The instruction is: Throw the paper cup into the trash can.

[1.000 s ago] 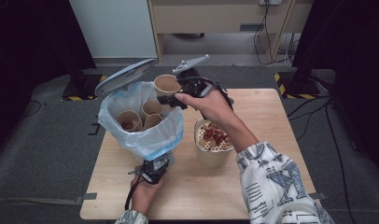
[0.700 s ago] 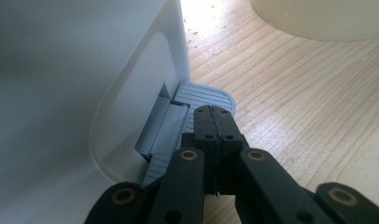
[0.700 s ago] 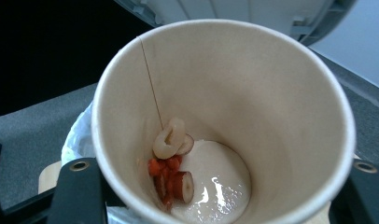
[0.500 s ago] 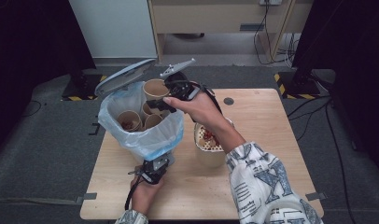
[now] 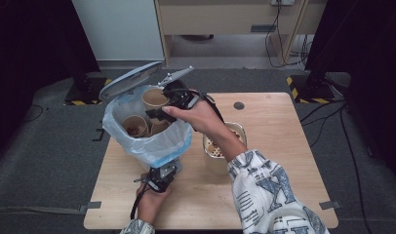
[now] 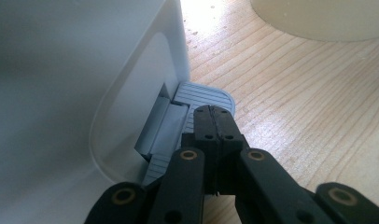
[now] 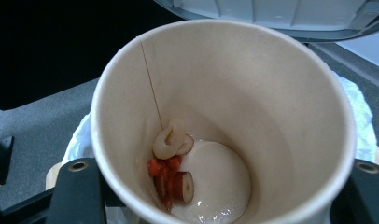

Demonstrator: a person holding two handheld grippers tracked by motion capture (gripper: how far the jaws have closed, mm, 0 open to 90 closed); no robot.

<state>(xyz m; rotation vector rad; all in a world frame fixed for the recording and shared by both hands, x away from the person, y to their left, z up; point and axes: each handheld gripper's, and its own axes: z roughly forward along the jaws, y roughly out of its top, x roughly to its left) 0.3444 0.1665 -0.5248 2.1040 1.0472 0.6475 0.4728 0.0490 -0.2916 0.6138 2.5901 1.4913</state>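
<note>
A white pedal bin (image 5: 162,146) with a blue liner stands on the wooden table (image 5: 284,126), its grey lid (image 5: 130,80) raised. My left gripper (image 5: 167,168) is shut, its tips resting on the bin's grey pedal (image 6: 201,95) beside the white wall (image 6: 85,93). My right gripper (image 5: 157,109) is shut on a paper cup (image 5: 153,99) held over the bin's mouth. In the right gripper view the paper cup (image 7: 253,93) sits between the jaws of my right gripper (image 7: 222,196), tilted, with leftover red and white food scraps (image 7: 173,172) and liquid inside. Other used cups (image 5: 135,126) lie in the bin.
A paper bowl (image 5: 223,146) with food stands on the table to the right of the bin, under my right forearm; its base (image 6: 318,18) is close to the left gripper. The lid (image 7: 271,14) hangs just beyond the held cup. Grey carpet surrounds the table.
My right hand has carried the cup left and slightly down, from beside the bin's rim to over its mouth. The left gripper has stayed on the pedal.
</note>
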